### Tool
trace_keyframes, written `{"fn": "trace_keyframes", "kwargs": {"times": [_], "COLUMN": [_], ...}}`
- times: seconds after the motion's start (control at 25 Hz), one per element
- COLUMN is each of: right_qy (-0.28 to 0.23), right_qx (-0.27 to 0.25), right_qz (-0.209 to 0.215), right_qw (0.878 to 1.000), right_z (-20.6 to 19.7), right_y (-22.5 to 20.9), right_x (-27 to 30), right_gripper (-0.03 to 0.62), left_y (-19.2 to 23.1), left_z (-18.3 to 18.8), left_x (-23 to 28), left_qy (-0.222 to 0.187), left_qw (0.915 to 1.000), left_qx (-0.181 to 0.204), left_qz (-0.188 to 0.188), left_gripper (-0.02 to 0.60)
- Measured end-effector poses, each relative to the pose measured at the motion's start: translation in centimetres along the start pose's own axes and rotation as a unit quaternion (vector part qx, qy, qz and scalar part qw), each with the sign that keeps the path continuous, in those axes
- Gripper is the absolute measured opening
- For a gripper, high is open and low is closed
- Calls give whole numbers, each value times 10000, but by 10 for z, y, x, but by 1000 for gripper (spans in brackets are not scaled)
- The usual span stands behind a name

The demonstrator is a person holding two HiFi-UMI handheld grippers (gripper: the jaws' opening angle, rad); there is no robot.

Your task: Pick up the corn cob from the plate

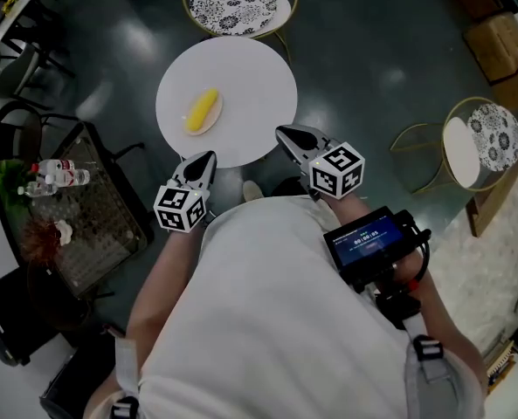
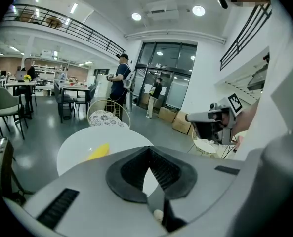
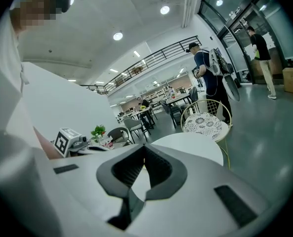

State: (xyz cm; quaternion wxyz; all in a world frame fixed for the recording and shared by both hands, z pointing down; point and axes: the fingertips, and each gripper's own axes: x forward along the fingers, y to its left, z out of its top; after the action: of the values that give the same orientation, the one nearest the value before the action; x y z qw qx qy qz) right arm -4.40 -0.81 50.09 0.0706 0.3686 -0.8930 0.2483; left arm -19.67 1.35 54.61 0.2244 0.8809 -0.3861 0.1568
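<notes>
- White round table (image 1: 259, 72) stands in front of the person. One chair (image 1: 232, 3) with a patterned seat is at its far side. A second chair (image 1: 490, 133) stands well apart to the right.
- Dark side table (image 1: 97, 225) stands to the left and carries bottles (image 1: 62, 175).
- Left gripper (image 1: 208, 156) is at the table's near edge, left side. Its jaws are pressed together with nothing between them.
- Right gripper (image 1: 284, 132) is at the table's near edge, right side. Its jaws meet at the tips and hold nothing.
- Plate (image 1: 213, 122) is small and pale, and rests on the table left of centre.
- Corn cob (image 1: 201, 110) is yellow and lies on the plate. It is apart from both grippers and nearer the left one.
</notes>
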Motion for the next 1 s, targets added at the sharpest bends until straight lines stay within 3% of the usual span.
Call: {"fn": "trace_keyframes", "kwargs": {"times": [0.76,1.0], "right_qy": [178,295], "right_qx": [-81,88], "right_qz": [137,300], "right_qw": [9997,9991], "right_z": [8,7], "right_y": [15,-37], "right_x": [10,40], "right_gripper": [9,9], "left_y": [6,28], "left_z": [-3,0], "left_x": [-14,37], "left_qy": [32,262], "left_qw": [9997,9990], "left_qx": [-175,-237], "left_qz": [152,282], "left_gripper": [8,8]}}
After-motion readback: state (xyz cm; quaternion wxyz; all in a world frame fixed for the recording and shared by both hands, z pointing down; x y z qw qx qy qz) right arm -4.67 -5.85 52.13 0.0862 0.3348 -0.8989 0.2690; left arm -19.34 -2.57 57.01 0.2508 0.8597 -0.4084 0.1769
